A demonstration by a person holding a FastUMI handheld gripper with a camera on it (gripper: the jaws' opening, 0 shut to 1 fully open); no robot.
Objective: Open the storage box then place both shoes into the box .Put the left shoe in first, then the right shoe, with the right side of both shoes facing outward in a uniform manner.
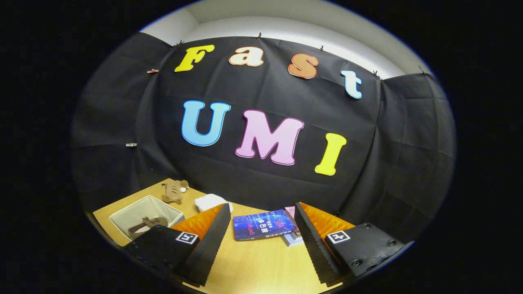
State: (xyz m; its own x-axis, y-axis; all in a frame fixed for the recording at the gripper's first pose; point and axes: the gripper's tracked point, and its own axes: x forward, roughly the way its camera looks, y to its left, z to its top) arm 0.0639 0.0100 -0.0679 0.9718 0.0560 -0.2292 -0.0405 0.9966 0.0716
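My gripper [262, 206] is open, its two fingers spread wide above a wooden table [253, 265] with nothing between them. To the left of the left finger stands a pale, open-topped storage box [122, 216]. A brown shape [145, 224] lies inside it; I cannot tell whether it is a shoe. The left finger covers the box's right corner.
A blue book [263, 224] lies just ahead, between the fingers, on top of another book [292, 239]. A brown plush toy [173, 191] sits behind the box. A white, soft-looking thing [210, 202] lies beyond the left fingertip. The booth's black cloth wall closes the table's far side.
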